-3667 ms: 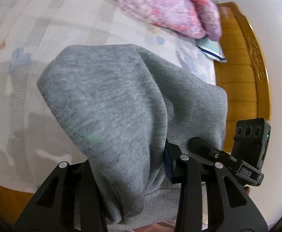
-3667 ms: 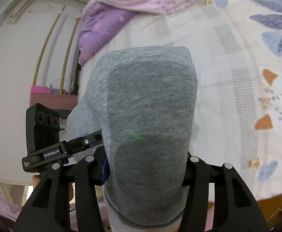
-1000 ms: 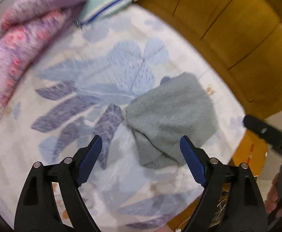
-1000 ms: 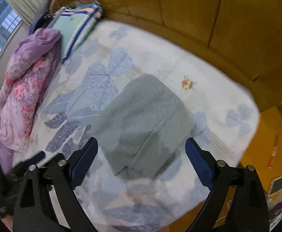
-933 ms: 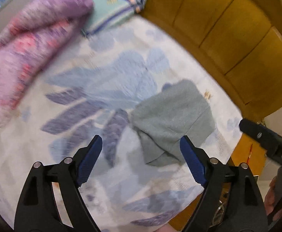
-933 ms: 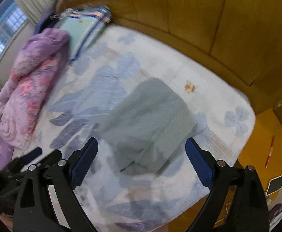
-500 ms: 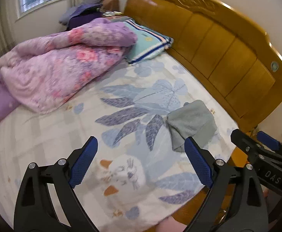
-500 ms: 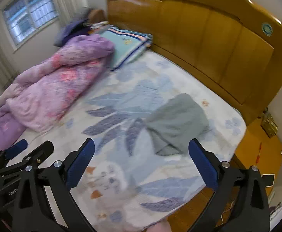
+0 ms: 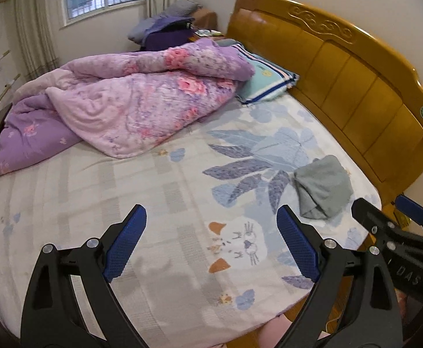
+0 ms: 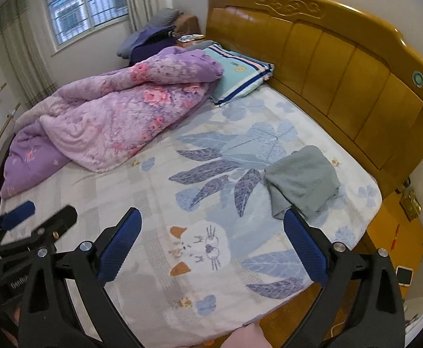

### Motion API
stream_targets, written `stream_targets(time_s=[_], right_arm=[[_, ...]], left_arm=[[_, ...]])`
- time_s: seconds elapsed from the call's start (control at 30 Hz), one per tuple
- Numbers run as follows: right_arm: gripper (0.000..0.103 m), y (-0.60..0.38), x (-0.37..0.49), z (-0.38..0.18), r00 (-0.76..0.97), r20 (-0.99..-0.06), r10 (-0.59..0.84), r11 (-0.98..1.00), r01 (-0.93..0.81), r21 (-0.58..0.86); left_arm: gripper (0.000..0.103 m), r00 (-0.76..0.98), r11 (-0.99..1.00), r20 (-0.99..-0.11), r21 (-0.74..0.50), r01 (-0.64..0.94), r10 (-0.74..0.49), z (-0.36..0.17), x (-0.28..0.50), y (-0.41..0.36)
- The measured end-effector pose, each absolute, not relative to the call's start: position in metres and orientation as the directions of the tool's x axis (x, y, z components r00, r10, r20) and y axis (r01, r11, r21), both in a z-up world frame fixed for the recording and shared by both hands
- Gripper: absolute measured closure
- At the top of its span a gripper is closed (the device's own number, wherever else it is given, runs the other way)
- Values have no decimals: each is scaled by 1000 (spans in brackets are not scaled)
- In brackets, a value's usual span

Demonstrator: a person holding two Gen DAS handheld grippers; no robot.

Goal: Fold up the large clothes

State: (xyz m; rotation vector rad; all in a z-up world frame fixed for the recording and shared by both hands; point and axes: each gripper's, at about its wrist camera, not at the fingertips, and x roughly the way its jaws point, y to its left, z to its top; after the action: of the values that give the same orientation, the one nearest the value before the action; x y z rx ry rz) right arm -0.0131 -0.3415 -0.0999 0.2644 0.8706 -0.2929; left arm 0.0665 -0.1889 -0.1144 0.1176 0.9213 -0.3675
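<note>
The grey knitted garment (image 10: 302, 179) lay folded into a compact bundle on the floral-print bed sheet (image 10: 199, 179), near the corner of the bed beside the wooden headboard (image 10: 341, 66). The left hand-held gripper (image 9: 211, 243) had just been opening; its jaws stood wide with nothing between them, well apart from the bundle. The right hand-held gripper (image 10: 211, 246) had likewise just been opening and held nothing. By appearance, folding of this garment was complete. No further unfolded garment was visible on the sheet.
</note>
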Motion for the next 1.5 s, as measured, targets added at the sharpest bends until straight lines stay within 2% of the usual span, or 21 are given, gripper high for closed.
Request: stream_targets(time_s=[0.5, 1.5], right_arm=[[8, -336, -1, -102, 614, -775, -149, 943, 323, 75], [8, -348, -19, -110, 574, -802, -163, 922, 377, 83]], left_arm=[[11, 528, 947, -813, -85, 309, -245, -122, 72, -181], [11, 476, 930, -842, -76, 361, -253, -128, 70, -201]])
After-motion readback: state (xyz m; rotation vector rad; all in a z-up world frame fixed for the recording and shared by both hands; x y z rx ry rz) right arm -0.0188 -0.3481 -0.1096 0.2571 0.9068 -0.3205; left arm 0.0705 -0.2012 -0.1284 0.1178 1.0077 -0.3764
